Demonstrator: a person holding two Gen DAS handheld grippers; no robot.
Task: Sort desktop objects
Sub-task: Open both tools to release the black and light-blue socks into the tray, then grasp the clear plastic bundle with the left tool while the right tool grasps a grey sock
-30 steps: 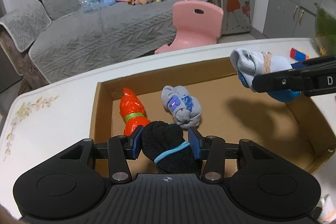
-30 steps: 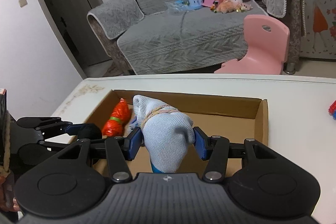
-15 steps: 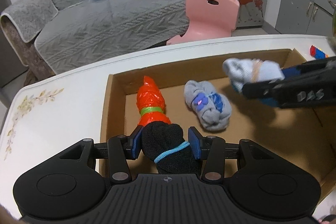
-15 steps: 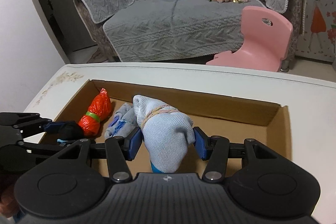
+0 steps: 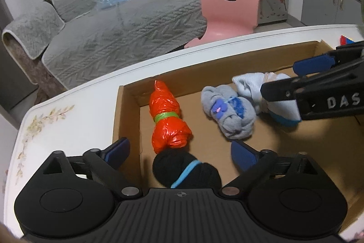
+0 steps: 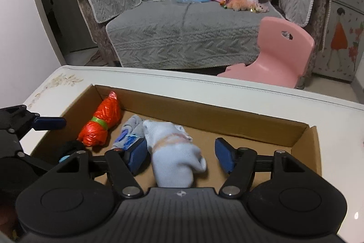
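over the cardboard box point(image 5: 127, 106) on the white table point(image 5: 75, 111) i have both grippers tipped down into it, and both are letting go. my left gripper point(image 5: 179, 153) has its jaws opening, already spread wide, with the black sock roll point(image 5: 186, 171) lying loose between them and touching neither pad. it sits at the near left of the box floor, just below the orange bag bundle point(image 5: 169, 117). my right gripper point(image 6: 180, 156) is also opening. the pale blue sock roll point(image 6: 173, 152) is between its jaws, clear of the right pad and close to, perhaps brushing, the left one, so i judge it released rather than pinched. it lies right beside the grey sock roll point(image 6: 130, 133) in the middle of the box.

to finish this step well i'd let the right jaws widen fully before moving, then draw each gripper straight back and up along its own line, so no pad drags a sock or catches its band. the left side needs care: its left finger hangs outside the box wall, so i'd lift before swinging sideways. then i'd look for what remains on the table.
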